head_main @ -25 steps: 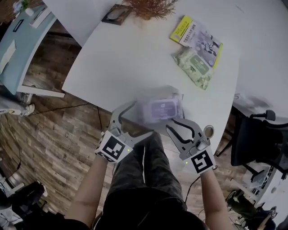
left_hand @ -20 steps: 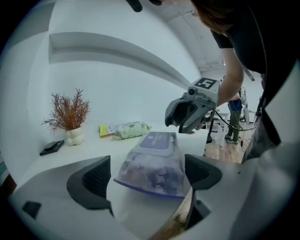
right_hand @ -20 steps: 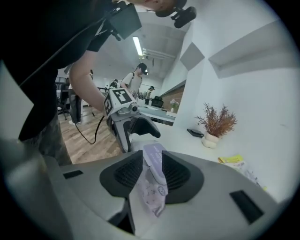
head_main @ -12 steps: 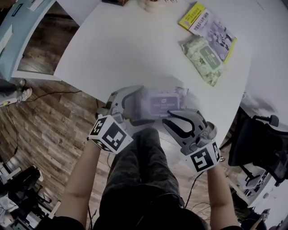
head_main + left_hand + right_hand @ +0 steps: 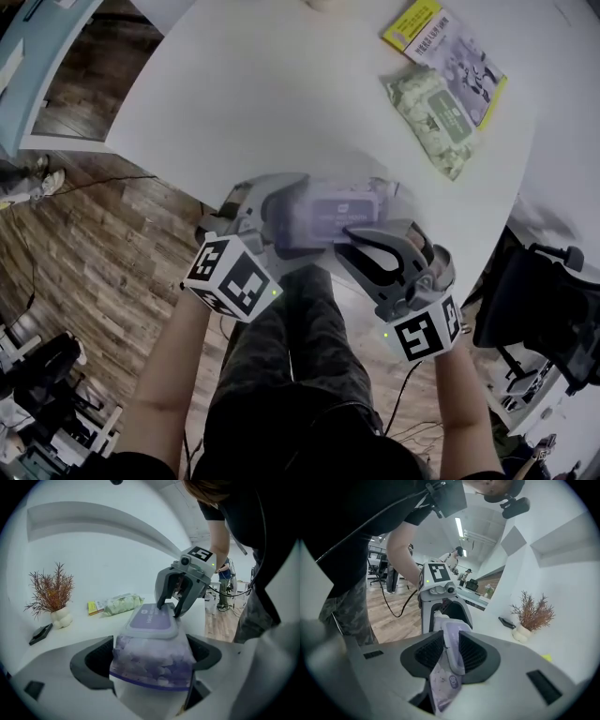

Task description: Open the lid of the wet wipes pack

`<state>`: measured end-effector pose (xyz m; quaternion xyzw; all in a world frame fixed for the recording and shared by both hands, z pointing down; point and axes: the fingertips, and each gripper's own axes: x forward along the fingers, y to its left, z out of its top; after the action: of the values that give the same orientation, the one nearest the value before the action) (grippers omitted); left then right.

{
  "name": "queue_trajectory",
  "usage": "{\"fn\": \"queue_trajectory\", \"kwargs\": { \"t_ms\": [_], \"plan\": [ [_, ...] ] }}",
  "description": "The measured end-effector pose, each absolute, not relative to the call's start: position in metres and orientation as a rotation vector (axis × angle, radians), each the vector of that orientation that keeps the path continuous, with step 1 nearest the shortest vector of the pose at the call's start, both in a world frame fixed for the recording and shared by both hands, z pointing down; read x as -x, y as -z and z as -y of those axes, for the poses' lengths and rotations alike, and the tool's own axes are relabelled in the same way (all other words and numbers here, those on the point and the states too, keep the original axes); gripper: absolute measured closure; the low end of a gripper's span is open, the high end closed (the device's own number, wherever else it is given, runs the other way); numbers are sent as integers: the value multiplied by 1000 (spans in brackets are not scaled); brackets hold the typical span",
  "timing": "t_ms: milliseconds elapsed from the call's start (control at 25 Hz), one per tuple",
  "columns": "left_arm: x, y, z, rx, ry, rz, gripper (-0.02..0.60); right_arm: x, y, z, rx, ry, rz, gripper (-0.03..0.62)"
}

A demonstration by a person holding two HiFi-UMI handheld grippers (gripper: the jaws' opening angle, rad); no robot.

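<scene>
A purple wet wipes pack (image 5: 328,211) with a flat plastic lid (image 5: 152,619) is held over the near edge of the white table (image 5: 262,94). My left gripper (image 5: 295,216) is shut on the pack's left end, and the soft body (image 5: 152,660) fills the gap between its pads. My right gripper (image 5: 349,242) meets the pack from the other end. Its jaws are closing, and the lid's edge (image 5: 453,644) stands between the pads, touching both. In the left gripper view, my right gripper's tips (image 5: 171,609) sit on the lid's far edge.
A green wipes pack (image 5: 439,117) and a yellow-and-purple pack (image 5: 450,47) lie at the table's far right. A white vase with dried twigs (image 5: 61,617) and a small dark item (image 5: 40,633) stand at the back. A black office chair (image 5: 544,309) stands beside the table.
Both grippers have come in from below the pack onto its two ends and rolled. The left now wraps the left end and the right has the lid's edge between its pads.
</scene>
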<state>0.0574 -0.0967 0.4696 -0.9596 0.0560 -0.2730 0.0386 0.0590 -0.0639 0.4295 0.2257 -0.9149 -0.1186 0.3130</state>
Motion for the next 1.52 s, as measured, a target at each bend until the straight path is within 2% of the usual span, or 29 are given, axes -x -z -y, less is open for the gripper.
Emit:
{"fn": "queue_trajectory", "kwargs": {
  "t_ms": [280, 800, 1320, 1520],
  "plan": [
    [-57, -471, 96, 2920, 860, -165, 109, -56, -432, 65, -485, 359, 2401, 465],
    [-59, -472, 96, 2935, 865, -183, 109, -62, -423, 73, -397, -187, 2603, 471],
    [-41, -457, 95, 2958, 802, -303, 107, -67, -408, 74, -474, -139, 2593, 471],
    [-26, -446, 97, 3078, 717, -381, 111, -67, -397, 80, -527, -135, 2620, 499]
  ]
}}
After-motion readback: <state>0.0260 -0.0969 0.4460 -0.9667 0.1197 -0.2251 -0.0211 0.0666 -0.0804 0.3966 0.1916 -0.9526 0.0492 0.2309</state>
